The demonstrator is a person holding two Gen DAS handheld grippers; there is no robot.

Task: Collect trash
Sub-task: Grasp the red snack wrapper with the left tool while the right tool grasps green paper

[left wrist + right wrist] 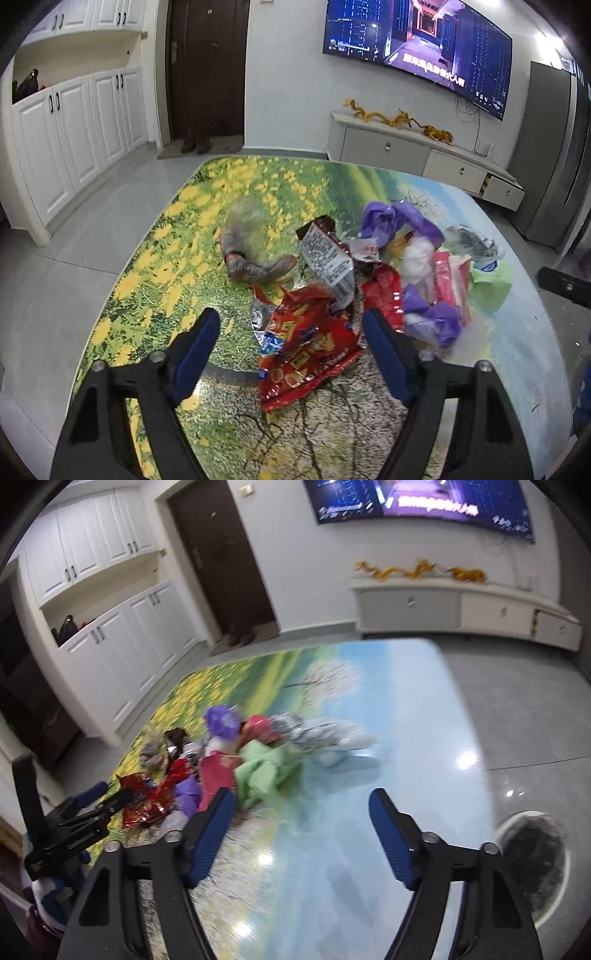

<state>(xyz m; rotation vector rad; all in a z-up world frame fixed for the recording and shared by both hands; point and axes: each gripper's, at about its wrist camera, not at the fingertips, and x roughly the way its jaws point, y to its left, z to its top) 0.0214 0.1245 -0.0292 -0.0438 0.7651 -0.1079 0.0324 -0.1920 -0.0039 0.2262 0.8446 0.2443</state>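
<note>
A heap of trash lies on a table (155, 258) with a printed meadow cover. In the left wrist view my left gripper (291, 317) is open over a crumpled red snack bag (306, 350), which lies between the fingers without either pad touching it. Behind it are a dark wrapper with a white label (325, 254), purple plastic (399, 221), a pink packet (450, 280), a green pack (491, 284) and a grey crumpled bag (251, 254). My right gripper (301, 794) is open above the bare table (369, 738), its left finger beside the green pack (266, 771). The left gripper (110, 794) shows at the left of that view.
A white bin (532, 860) lined with a black bag stands on the floor past the table's right edge. Beyond the table are a low TV cabinet (424, 155), a wall screen (417, 48), white cupboards (74, 122) and a dark door (207, 66).
</note>
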